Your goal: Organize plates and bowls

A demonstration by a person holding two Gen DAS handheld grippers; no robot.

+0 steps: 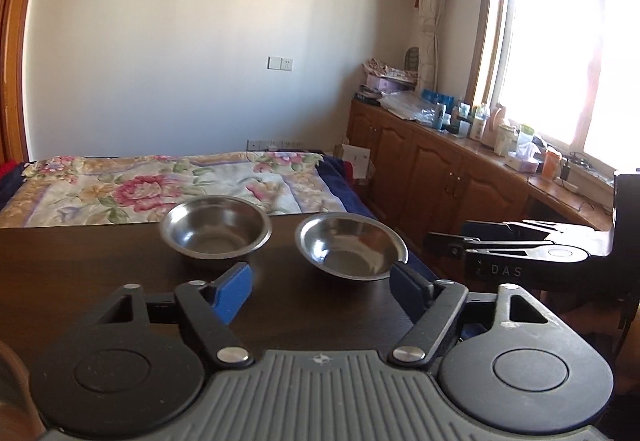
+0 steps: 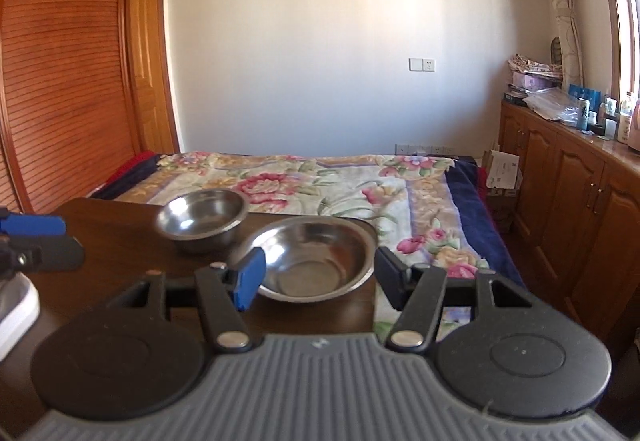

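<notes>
Two steel bowls stand side by side on a dark wooden table [image 1: 80,261]. The deeper bowl [image 1: 216,231] is on the left and the wider, shallower bowl [image 1: 352,251] on the right, near the table's right edge. My left gripper [image 1: 322,289] is open just short of them, aimed between the two, with nothing between its blue pads. My right gripper [image 1: 444,241] hangs off the table's right side, apart from the wide bowl. In the right wrist view the right gripper [image 2: 320,277] is open and faces the wide bowl [image 2: 312,257]. The deep bowl [image 2: 202,219] sits behind and to the left.
A bed with a floral cover [image 1: 160,185] lies just past the table's far edge. Wooden cabinets [image 1: 440,169] with cluttered tops run along the right under a bright window. A white object [image 2: 16,305] sits at the table's near left, below the left gripper [image 2: 32,237].
</notes>
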